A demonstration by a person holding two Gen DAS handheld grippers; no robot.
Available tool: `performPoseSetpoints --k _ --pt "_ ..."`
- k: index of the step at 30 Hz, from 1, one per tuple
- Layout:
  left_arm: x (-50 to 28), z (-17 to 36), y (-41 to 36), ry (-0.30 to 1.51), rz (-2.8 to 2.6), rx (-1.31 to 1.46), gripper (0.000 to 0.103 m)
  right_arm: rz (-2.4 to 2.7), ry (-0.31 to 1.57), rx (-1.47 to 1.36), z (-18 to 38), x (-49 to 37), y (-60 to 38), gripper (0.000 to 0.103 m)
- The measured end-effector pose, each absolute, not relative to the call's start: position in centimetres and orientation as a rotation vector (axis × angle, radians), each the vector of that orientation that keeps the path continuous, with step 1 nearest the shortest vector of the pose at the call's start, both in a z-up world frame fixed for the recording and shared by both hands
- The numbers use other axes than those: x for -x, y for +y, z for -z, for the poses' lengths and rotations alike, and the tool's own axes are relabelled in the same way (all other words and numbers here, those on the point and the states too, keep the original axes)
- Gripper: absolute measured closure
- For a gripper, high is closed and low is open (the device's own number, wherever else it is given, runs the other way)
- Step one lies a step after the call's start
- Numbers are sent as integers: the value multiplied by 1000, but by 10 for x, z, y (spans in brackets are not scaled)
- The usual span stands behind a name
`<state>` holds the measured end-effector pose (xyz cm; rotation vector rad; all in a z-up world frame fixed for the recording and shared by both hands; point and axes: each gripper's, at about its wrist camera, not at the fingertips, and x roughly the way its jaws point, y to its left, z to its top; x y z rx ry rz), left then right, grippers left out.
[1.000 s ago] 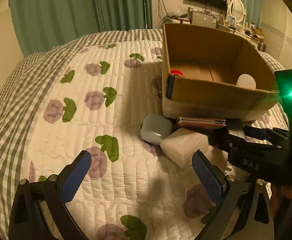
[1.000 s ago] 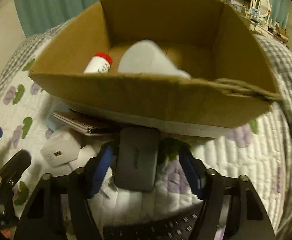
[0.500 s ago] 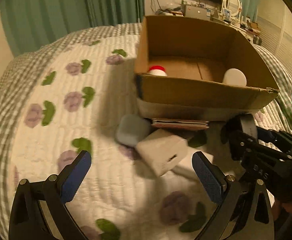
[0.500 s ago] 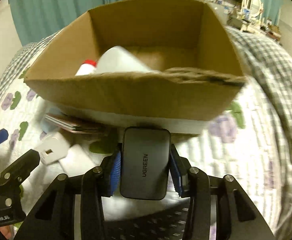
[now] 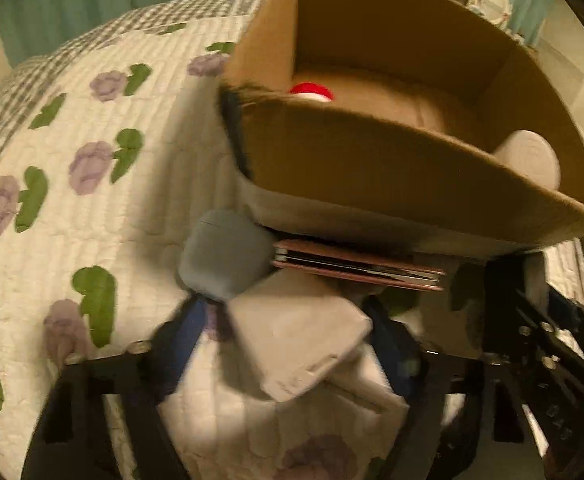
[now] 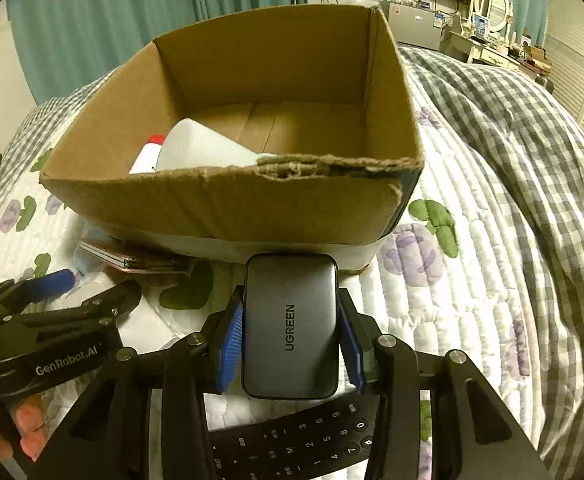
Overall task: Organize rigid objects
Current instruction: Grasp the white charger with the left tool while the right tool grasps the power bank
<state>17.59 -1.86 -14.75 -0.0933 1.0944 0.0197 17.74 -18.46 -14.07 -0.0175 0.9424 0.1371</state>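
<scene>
charger [image 6: 290, 326] clamped in right gripper [image 6: 290, 344], long axis toward box [image 6: 228, 204] (left gripper [image 5: 288, 344] straddles white adapter [image 5: 297, 340]).

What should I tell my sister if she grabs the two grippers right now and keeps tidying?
Right gripper: shut on the grey UGREEN power bank, held just short of the cardboard box.
Left gripper: fingers either side of the white charger block; the view is blurred, so the grip is unclear.
Already in the box: a red-capped bottle and a white container.
Still on the quilt: blue-grey case, pink phone against the box's front, black remote under the right gripper.
Next, probably: drop the power bank in, then the charger, then the rest.
</scene>
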Motion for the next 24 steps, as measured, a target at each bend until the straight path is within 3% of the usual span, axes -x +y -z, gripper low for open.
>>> performPoseSetpoints --k 24 --pt "-96 92 -5 1009 10 109 35 -142 856 59 75 -118 -181 61"
